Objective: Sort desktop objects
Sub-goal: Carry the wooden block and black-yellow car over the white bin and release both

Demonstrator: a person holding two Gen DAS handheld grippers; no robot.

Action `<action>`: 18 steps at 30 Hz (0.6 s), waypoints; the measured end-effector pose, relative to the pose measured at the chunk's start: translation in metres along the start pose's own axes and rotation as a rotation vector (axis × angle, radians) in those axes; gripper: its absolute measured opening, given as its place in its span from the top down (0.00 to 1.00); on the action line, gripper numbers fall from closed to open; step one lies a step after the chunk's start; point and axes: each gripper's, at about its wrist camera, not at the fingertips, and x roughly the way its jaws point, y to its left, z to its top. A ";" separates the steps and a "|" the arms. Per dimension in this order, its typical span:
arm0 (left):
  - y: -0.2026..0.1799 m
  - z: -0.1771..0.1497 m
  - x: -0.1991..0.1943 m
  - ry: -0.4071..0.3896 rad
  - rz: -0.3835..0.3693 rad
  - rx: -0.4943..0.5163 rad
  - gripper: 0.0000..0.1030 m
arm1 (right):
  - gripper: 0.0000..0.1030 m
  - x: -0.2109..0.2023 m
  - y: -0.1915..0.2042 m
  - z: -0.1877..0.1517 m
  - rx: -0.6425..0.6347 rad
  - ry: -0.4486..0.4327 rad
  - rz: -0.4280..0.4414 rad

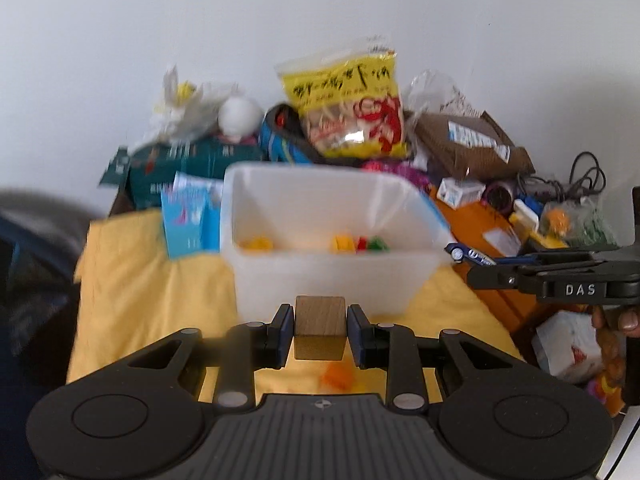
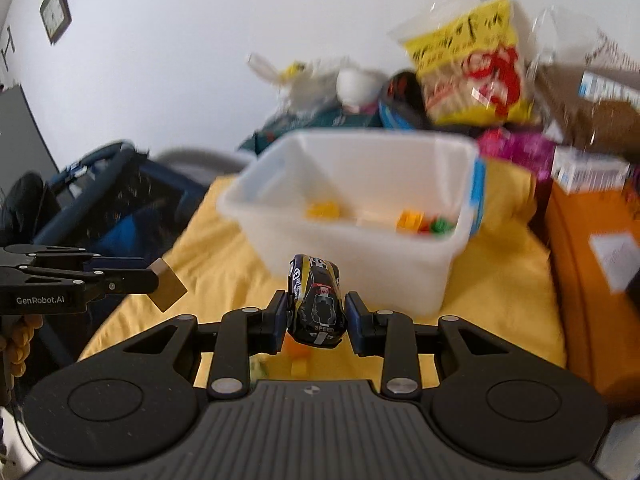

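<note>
"DAS" in white on the right gripper (image 1: 476,266); "GenRobot.AI" on the left gripper (image 2: 158,284); "SPEED" across the black toy car (image 2: 316,304); bold black script on the yellow snack bag (image 1: 348,104), too blurred to read.

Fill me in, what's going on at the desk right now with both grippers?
A person is sorting toys with a gripper in each hand. The left gripper is shut on a wooden block, and the right gripper is shut on a black toy car. Both are held above the yellow cloth, in front of the white plastic bin, which already holds a few small coloured pieces. Neither item is in the bin yet.
</note>
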 end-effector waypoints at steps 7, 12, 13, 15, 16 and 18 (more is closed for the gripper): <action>0.001 0.064 0.014 -0.014 -0.006 0.013 0.69 | 0.67 -0.007 -0.021 0.062 0.013 -0.025 -0.025; 0.008 0.097 0.036 0.022 -0.002 -0.002 0.69 | 0.67 -0.004 -0.034 0.094 0.024 -0.013 -0.044; 0.009 0.103 0.040 0.029 -0.002 -0.004 0.69 | 0.67 -0.001 -0.036 0.100 0.028 -0.001 -0.047; 0.010 0.113 0.049 0.042 -0.003 -0.009 0.69 | 0.67 0.005 -0.042 0.108 0.033 0.021 -0.055; 0.012 0.117 0.054 0.052 -0.004 -0.015 0.69 | 0.67 0.009 -0.044 0.112 0.034 0.035 -0.061; 0.013 0.124 0.063 0.070 0.001 -0.016 0.69 | 0.67 0.017 -0.049 0.118 0.036 0.059 -0.070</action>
